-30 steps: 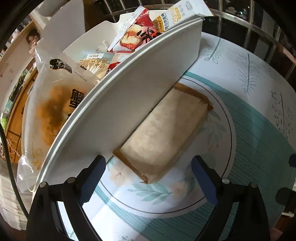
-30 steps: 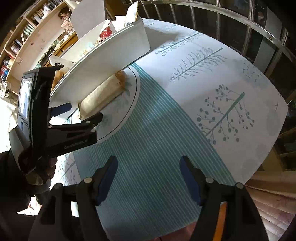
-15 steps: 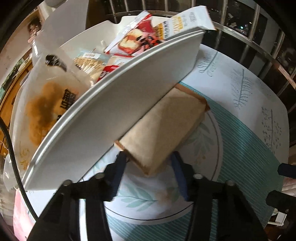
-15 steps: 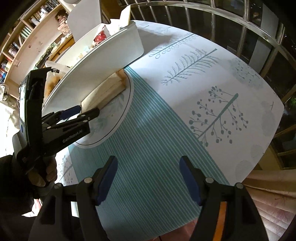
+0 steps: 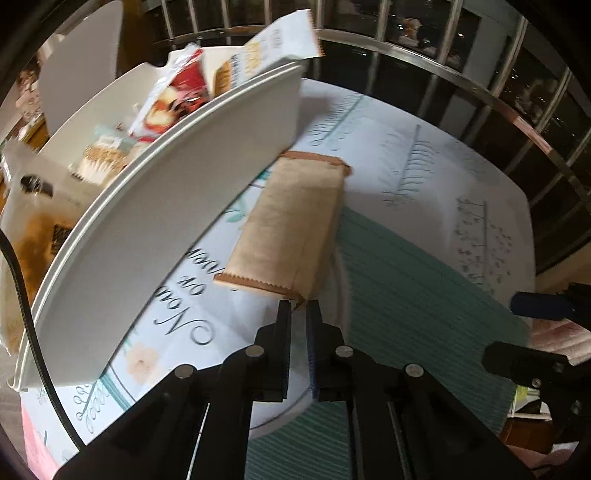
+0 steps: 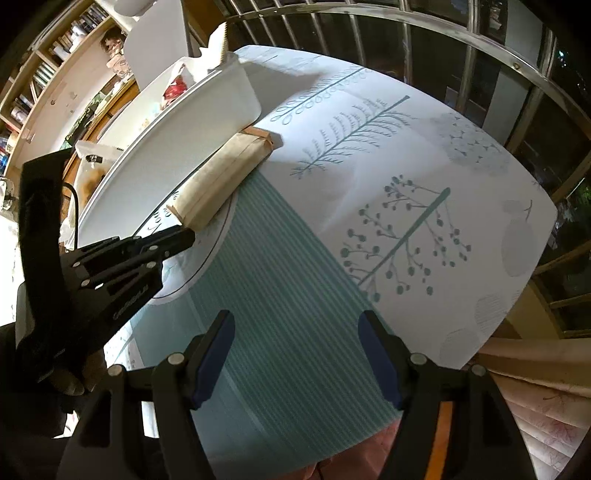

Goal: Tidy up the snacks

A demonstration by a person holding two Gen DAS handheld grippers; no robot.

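Left wrist view
- Left claw: its two fingers are pinched tight on the near corner of the brown pack.
- Brown pack: a flat paper snack pack. Its near end sits in the claw and its far end is beside the bin wall. It is over the cloth; I cannot tell if it touches it.
- Bin: a long white tub just left of the pack. It is full of snacks.
- Snacks in bin: a red pack, a white box sticking up at the far end, and a clear bag with brown food at the near end.
- Cloth: a table cloth with green stripes, leaves and curly words.
- Right claw: only its tips show at the right edge.

Right wrist view
- Right claw: its blue-padded fingers stand wide apart with nothing in them, above the green stripes.
- Left claw: it comes in from the left and grips the near end of the brown pack.
- Brown pack: it lies along the side of the bin.
- Hand: it holds the left claw's handle at the left edge.
- Rail: metal bars stand past the table.
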